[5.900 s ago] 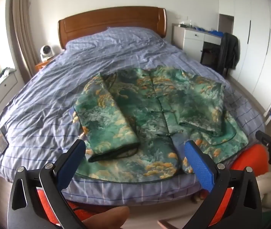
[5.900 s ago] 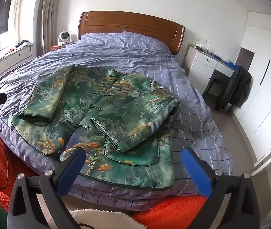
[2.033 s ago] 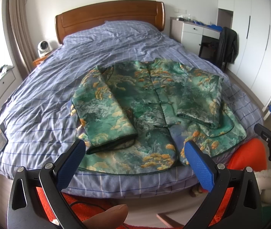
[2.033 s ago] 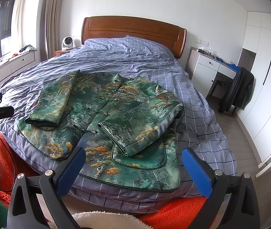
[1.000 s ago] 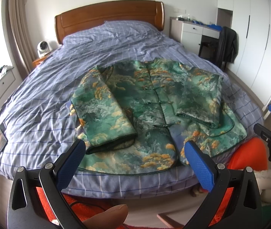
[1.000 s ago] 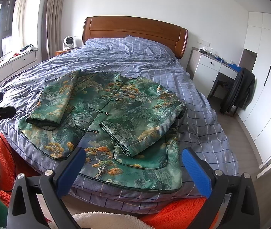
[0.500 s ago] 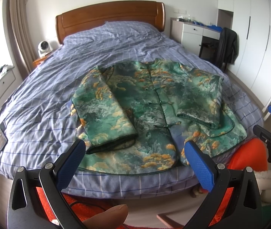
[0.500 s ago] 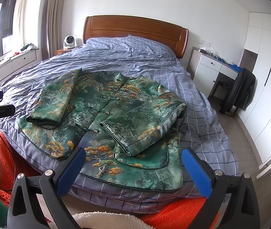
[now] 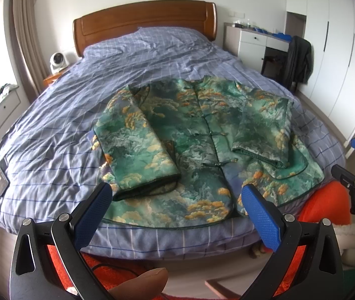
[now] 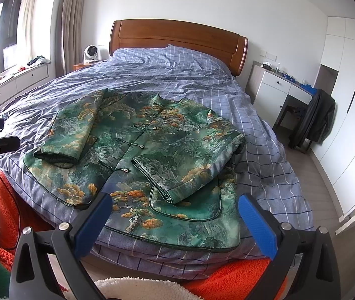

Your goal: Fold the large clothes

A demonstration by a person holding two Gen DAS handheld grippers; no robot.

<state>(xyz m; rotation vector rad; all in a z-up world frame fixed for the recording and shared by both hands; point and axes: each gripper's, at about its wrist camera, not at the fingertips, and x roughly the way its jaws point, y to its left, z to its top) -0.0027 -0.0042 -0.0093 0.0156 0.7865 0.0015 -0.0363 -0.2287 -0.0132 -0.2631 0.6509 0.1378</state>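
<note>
Satin-like green jacket [image 9: 197,150] lies ahead of my left gripper [image 9: 175,210] and right gripper [image 10: 175,217], both spread empty; folded-in sleeves may slip when its hem is lifted.

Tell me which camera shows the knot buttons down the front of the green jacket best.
The left wrist view: it faces the green jacket nearly head-on, so the knot buttons run in a clear line down the front. The right wrist view sees the same buttons at a slant.

Light: bright, even daylight from window [image 10: 7,37] at left | Shadows: soft | Focus: sharp | Edges: strong fisheye bending, dark corners
</note>
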